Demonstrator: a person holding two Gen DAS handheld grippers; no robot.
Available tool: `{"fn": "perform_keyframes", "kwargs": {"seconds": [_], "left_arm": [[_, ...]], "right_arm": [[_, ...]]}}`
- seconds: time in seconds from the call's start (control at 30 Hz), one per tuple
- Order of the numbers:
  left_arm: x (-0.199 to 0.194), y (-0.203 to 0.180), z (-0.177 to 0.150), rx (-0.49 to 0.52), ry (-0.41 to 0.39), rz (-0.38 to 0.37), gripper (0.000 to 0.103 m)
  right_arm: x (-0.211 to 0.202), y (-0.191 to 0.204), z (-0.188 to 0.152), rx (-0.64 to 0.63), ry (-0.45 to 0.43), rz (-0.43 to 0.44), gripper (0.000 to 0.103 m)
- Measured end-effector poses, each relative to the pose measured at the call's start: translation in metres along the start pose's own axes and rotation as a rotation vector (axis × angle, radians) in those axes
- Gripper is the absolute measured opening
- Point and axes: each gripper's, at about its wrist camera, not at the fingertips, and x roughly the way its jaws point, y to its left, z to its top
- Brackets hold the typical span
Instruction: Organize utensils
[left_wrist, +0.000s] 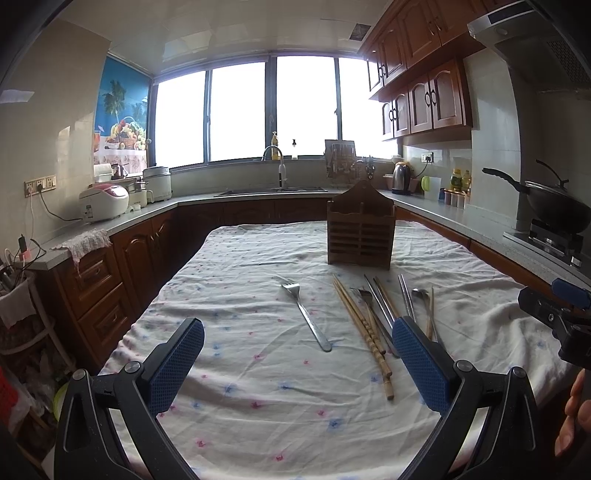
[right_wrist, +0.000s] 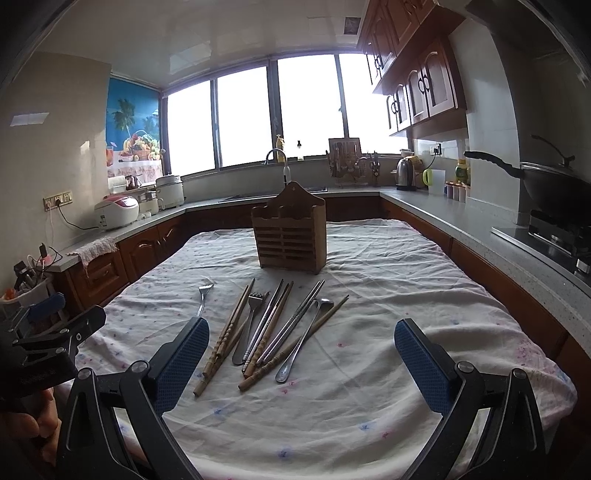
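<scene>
- The left gripper (left_wrist: 297, 363) is held above the near edge of the table, its blue pads (left_wrist: 177, 365) wide apart and with nothing between them.
- A lone fork (left_wrist: 306, 314) lies on the flowered tablecloth (left_wrist: 258, 406) just ahead of this gripper, between the lines of its two fingers, tines toward the far edge.
- To the right of the fork is the pile of utensils: bamboo chopsticks (left_wrist: 364, 328), a second fork (right_wrist: 251, 317), metal chopsticks (right_wrist: 291, 325) and a spoon (right_wrist: 303, 339), all crossing each other near the middle of the table.
- In the left wrist view, the right finger of the left gripper covers the near ends of some of them.
- The wooden utensil holder (right_wrist: 290, 232) stands upright behind the pile, toward the far edge, apart from both grippers.
- The right gripper (right_wrist: 301, 363) is also spread wide and empty; the pile lies ahead of it, nearer to its left finger.
</scene>
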Motion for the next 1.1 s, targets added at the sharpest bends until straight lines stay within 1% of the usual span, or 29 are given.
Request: {"fn": "perform_keyframes", "kwargs": {"seconds": [0.37, 0.53, 0.67, 0.83, 0.93, 1.03, 1.1], "left_arm": [[0.0, 0.001, 0.001, -0.005, 0.004, -0.003, 0.102], [0.005, 0.007, 0.005, -0.024, 0.028, -0.032, 0.102], [0.018, 0.015, 0.014, -0.057, 0.074, -0.048, 0.102], [0.042, 0.026, 0.033, -0.097, 0.138, -0.066, 0.102], [0.057, 0.029, 0.045, -0.105, 0.171, -0.075, 0.102], [0.075, 0.032, 0.057, -0.111, 0.209, -0.088, 0.1], [0.087, 0.033, 0.064, -0.124, 0.236, -0.111, 0.097]], "right_arm": [[0.002, 0.002, 0.0, 0.003, 0.007, 0.013, 0.101], [0.01, -0.002, 0.005, 0.017, 0.031, 0.023, 0.101], [0.023, -0.01, 0.012, 0.049, 0.063, 0.034, 0.101], [0.044, -0.02, 0.02, 0.067, 0.111, 0.03, 0.101], [0.058, -0.024, 0.025, 0.076, 0.135, 0.034, 0.1], [0.073, -0.028, 0.028, 0.095, 0.166, 0.051, 0.093], [0.086, -0.031, 0.029, 0.111, 0.199, 0.056, 0.079]]}}
